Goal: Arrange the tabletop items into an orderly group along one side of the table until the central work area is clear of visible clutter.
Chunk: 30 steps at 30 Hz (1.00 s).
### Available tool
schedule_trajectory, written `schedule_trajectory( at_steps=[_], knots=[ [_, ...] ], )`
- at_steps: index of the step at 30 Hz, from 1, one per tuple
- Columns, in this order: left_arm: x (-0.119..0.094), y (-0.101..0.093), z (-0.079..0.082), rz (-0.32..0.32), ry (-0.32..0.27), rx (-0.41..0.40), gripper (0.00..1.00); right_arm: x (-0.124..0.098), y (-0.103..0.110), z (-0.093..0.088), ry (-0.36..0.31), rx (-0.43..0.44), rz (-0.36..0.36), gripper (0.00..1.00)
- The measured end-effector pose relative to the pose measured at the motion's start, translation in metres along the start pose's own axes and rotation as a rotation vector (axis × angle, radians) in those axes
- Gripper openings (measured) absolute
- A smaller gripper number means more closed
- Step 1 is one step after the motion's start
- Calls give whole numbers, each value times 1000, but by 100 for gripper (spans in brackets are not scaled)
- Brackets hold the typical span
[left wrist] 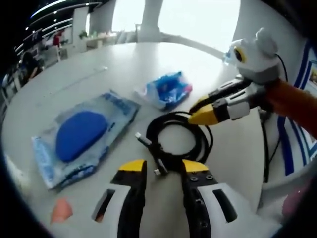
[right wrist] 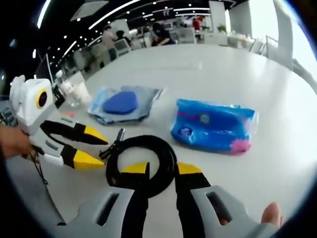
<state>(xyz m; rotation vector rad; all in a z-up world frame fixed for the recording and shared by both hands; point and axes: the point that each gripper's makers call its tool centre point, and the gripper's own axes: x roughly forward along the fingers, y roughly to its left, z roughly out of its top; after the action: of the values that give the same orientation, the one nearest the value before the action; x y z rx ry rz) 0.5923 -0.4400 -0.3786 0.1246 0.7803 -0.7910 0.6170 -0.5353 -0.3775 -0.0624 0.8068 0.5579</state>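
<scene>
1. The coiled black rubber-sheathed cable (left wrist: 176,144) lies centre frame on the white round desk (left wrist: 99,69), floppy and light; pinch it across the bundled loops.
2. Left gripper (left wrist: 163,171) and right gripper (right wrist: 162,171): jaws apart, straddling the coil's edge, neither clamped.

seated people (right wrist: 161,33), distant desks (right wrist: 185,34), ceiling lights (right wrist: 111,12)

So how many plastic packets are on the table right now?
2: the clear packet with a blue oval beside the black cable coil, and the blue printed packet beyond it.
</scene>
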Motion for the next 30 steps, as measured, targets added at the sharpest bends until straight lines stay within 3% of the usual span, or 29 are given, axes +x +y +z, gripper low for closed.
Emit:
schedule_trajectory(
  at_steps=[4, 7, 12, 22, 30],
  knots=[
    [-4, 1, 2, 3, -15, 0, 32, -1, 1, 0, -6, -7, -4, 26],
    [-5, 2, 4, 6, -30, -5, 42, -5, 5, 7, -42, -25, -9, 37],
    [-7, 0, 5, -8, -42, -17, 49, -6, 7, 9, -60, -46, -12, 51],
    [-16, -8, 2, -55, -71, -40, 79, -12, 16, 16, -135, -18, 8, 79],
    [-29, -16, 2, -86, -104, -48, 90, -19, 25, 16, -164, -10, 17, 87]
  ],
)
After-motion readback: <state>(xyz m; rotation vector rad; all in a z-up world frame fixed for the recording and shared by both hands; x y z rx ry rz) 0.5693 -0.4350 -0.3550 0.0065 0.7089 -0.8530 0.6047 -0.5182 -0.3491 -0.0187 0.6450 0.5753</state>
